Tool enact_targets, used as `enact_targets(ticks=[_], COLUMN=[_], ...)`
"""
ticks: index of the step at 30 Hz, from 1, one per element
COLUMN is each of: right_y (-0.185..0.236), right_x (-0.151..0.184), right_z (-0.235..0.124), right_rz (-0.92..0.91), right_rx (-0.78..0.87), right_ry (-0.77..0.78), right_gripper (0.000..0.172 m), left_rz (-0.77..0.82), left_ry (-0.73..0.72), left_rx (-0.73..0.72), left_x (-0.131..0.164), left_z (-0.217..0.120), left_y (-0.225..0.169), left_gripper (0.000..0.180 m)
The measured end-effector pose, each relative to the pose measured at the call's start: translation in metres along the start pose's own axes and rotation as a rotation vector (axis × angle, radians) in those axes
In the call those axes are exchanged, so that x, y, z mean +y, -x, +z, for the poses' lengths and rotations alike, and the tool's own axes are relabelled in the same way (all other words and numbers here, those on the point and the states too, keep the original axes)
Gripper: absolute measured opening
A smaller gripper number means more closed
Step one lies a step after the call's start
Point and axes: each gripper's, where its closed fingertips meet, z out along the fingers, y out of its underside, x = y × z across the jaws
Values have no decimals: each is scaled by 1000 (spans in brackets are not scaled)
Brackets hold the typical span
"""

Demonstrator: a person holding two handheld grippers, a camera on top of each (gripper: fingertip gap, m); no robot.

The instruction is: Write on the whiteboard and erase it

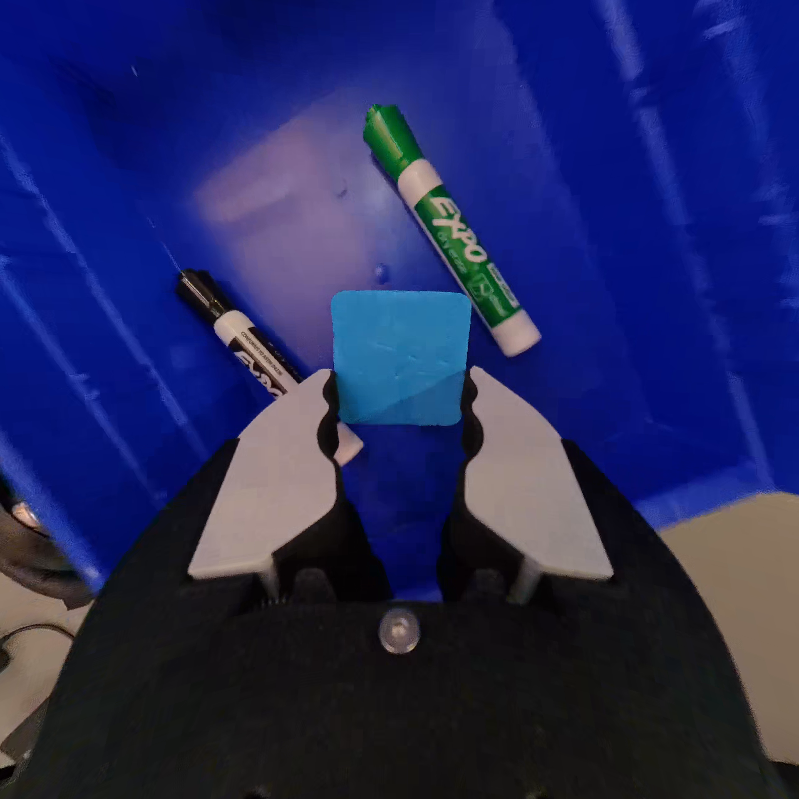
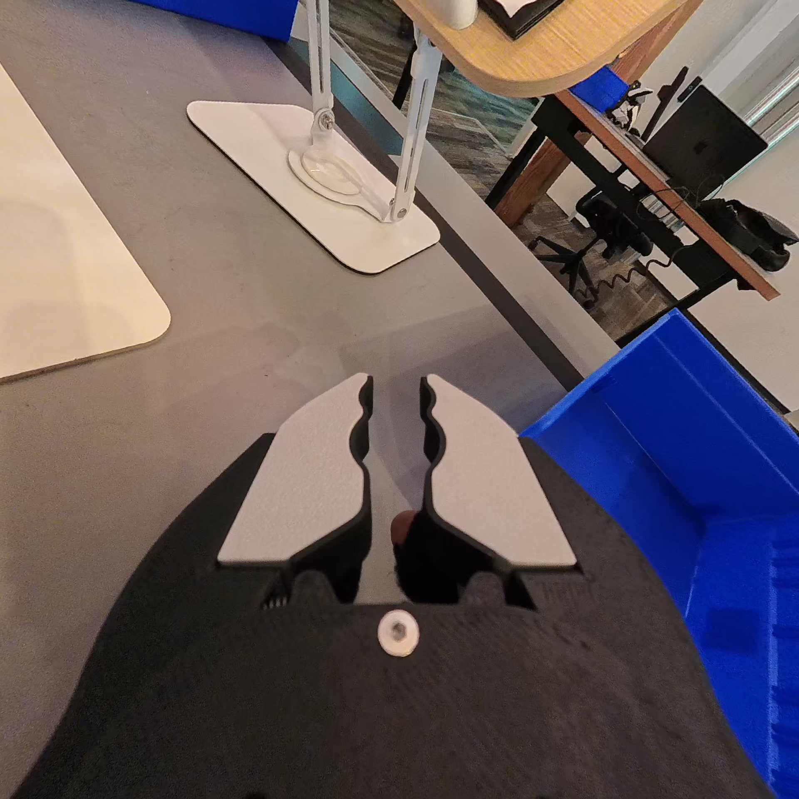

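We are seeing the grey counter [image 2: 242,302] carrying a whiteboard [image 2: 65,259], a white stand base [image 2: 259,142] and a blue bin [image 2: 691,454] at its edge.

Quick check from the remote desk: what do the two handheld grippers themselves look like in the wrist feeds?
Both match. The left gripper and right gripper each have a wide matte-black textured body, two light grey curved fingers lined with wavy black pads, and a round pale screw cap in the middle of the body. No cables or sleeves are visible.
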Motion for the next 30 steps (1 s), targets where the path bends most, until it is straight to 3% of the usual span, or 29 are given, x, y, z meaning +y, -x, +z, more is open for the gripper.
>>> enact_targets(ticks=[1,5,11,16,19,26,30], right_y=[0,3,31,74,108,139,144], right_x=[0,-10,-55,-112,-126,-91,-77], right_z=[0,-2,-5,-6,-5,3,0], right_rz=[1,-10,-73,-81,-188,-230,-232], right_rx=[-2,-9,-81,-170,-251,-425,-446], right_ry=[-3,-37,-97,-156,-126,4,26], right_gripper=[21,25,35,53,61,82,75], left_rz=[15,122,472,811,950,1118,1191], left_ry=[-29,-161,-297,-270,-255,-217,-204], left_rx=[5,59,178,236,314,402,423], left_x=[-3,-10,-12,-2,3,-4,-4], left_z=[-12,-69,-126,-113,-103,-77,-71], left_y=[-6,-54,-197,-325,-385,-474,-505], left_gripper=[55,54,54,54,54,54,54])
